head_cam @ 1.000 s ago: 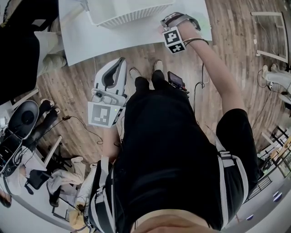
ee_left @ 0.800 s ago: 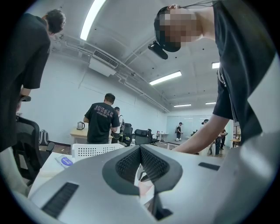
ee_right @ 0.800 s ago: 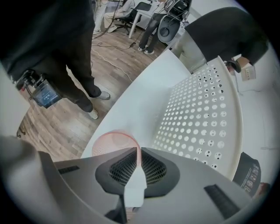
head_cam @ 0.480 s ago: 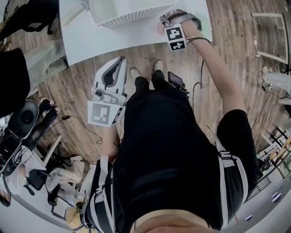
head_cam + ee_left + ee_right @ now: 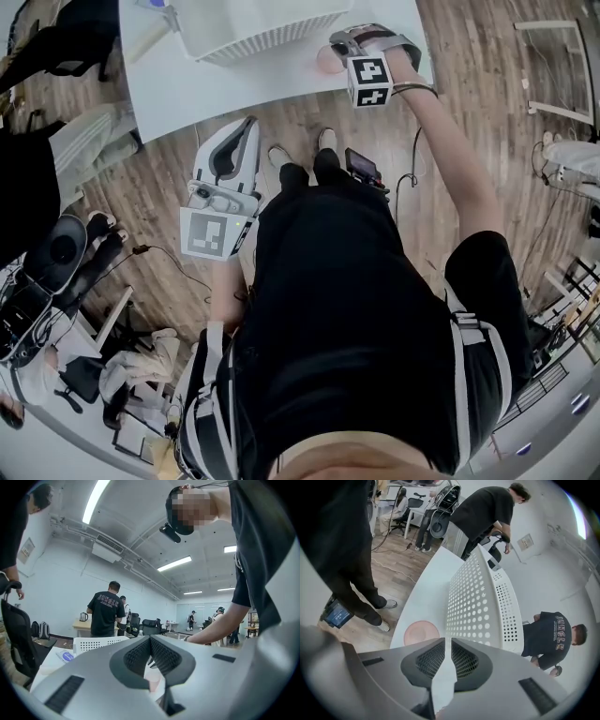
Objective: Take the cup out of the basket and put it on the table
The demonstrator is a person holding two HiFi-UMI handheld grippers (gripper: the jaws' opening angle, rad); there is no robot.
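You are finishing the placing step, by the look of it: the pink cup (image 5: pixel 421 633) is sitting upright on the white table (image 5: pixel 424 588), just beside the outer wall of the white perforated basket (image 5: pixel 483 597) and no longer inside it. Your right gripper (image 5: pixel 451 641) is hanging above and a little behind the cup, angled down at it; its jaws have just been opening and are standing only a narrow slit apart, with nothing between them. Your left gripper (image 5: pixel 150 641) is idling low over the wooden floor (image 5: pixel 150 178), pointing level toward the table, its jaw tips meeting and gripping nothing. The next move seems to call for little more than drawing the right gripper up and clear without nudging the cup, which is resting close to the near edge of the table. The tabletop is looking plain, smooth and flat. Around you the room is busy: a person in a black shirt (image 5: pixel 104 610) is standing at a far desk with a kettle (image 5: pixel 83 616), office chairs are scattered about, and strip lights (image 5: pixel 174 563) are running along the ceiling.
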